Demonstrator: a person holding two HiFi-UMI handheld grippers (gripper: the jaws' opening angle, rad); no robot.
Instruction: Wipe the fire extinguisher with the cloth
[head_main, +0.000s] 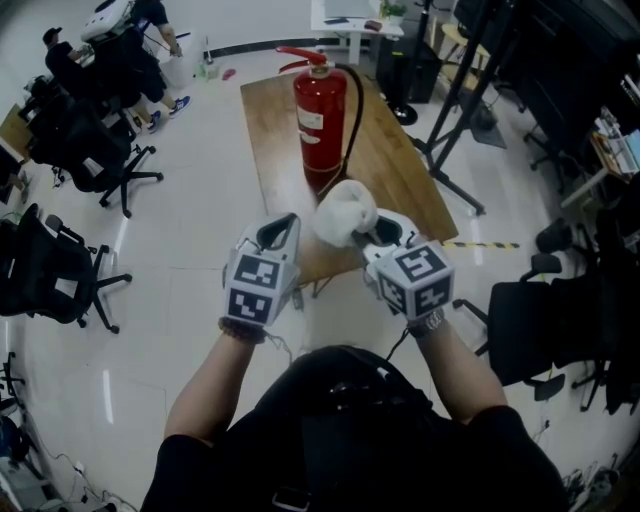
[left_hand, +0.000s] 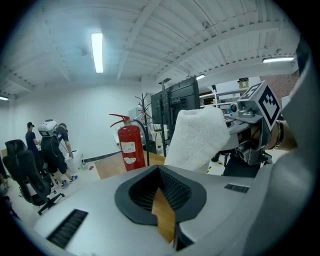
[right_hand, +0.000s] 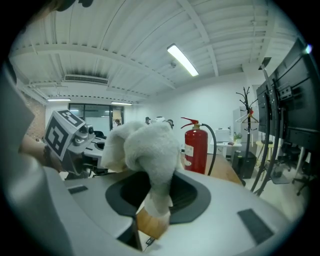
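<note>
On the wooden table (head_main: 400, 170), far half, the red fire extinguisher (head_main: 320, 125) stands upright, black hose (head_main: 356, 110) looping down its right side. Not touched by anything yet. White cloth (head_main: 345, 212) is up in the air short of the table's near edge, bunched, with one end pinched in the right gripper (head_main: 372, 235); the right gripper view shows the jaws clamped on a twisted tail of it and the rest ballooning above. Left gripper (head_main: 275, 232) is just beside it, jaws drawn together on nothing, extinguisher straight ahead in its view.

Step in hand, by my read: carry the cloth to the cylinder. Wiping not started. To do it well: bring the fat wad, not the jaw tips, flat onto the red body, then stroke down along it with light pressure. The tall cylinder could tip, so steadying the top or handle with the left gripper seems wise. Keep clear of the hose.

Around: office chairs (head_main: 75, 160) on pale floor, people far back left.
</note>
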